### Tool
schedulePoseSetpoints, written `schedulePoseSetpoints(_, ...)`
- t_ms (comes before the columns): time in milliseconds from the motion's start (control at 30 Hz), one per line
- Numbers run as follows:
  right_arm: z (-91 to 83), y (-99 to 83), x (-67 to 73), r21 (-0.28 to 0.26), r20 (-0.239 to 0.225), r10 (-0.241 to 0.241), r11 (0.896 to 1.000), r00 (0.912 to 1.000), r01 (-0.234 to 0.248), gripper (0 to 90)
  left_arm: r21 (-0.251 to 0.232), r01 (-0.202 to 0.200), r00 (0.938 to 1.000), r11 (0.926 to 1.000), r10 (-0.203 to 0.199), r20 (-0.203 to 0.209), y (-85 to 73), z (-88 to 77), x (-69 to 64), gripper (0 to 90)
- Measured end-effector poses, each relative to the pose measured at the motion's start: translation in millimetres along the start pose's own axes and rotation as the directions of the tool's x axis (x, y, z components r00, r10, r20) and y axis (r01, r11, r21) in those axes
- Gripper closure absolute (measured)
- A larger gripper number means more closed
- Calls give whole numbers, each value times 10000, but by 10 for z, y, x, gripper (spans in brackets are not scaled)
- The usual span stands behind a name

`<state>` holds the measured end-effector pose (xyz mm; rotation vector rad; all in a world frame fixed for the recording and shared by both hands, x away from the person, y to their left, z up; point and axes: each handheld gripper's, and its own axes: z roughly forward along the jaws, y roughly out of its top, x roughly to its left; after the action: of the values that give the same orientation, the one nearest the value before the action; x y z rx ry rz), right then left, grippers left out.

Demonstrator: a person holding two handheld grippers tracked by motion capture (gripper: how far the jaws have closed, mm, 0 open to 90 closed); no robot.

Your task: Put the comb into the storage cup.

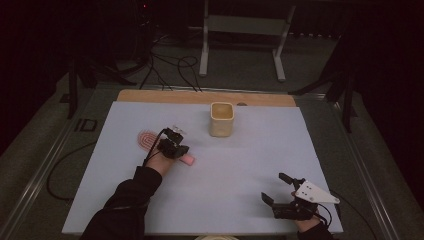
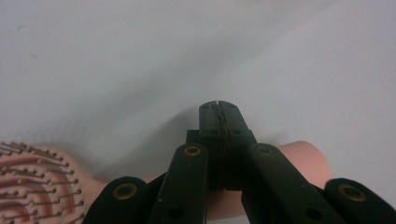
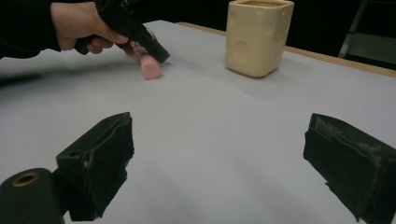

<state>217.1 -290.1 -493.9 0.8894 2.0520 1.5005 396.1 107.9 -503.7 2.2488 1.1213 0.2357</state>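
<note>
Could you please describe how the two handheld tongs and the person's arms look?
Both tongs, the left and the right, are black, each with two jaws and brass-coloured rivets at the joints. The right one has a grey triangular plate on top. A thin black cable runs along the left one. The sleeve is black.

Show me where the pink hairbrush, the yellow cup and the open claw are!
pink hairbrush [image 2: 32, 177], left gripper view, on its bristled head.
yellow cup [image 1: 221, 120], high view, on its front wall.
right claw [image 1: 280, 187], high view, midway between its open fingertips.
</note>
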Motion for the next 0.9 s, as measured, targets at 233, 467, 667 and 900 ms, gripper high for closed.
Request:
schedulePoseSetpoints(233,-1,1,-1,1,67,22,10000,10000,-22,82,215,-45,10000,9998,43,85,-44,-46,-11,900)
schedulePoseSetpoints(467,-5,2,-9,-2,125,42,10000,9999,-42,82,377,-225,9997,9990,226,-30,-126,-113,-74,900)
schedulePoseSetpoints(667,-9,5,-9,-15,124,71,10000,9999,-71,82,548,-429,9991,9976,428,19,-199,-177,-109,900)
schedulePoseSetpoints(900,-7,4,-11,-6,142,91,10000,9999,-91,82,690,-500,9986,9964,485,225,-280,-233,-137,900)
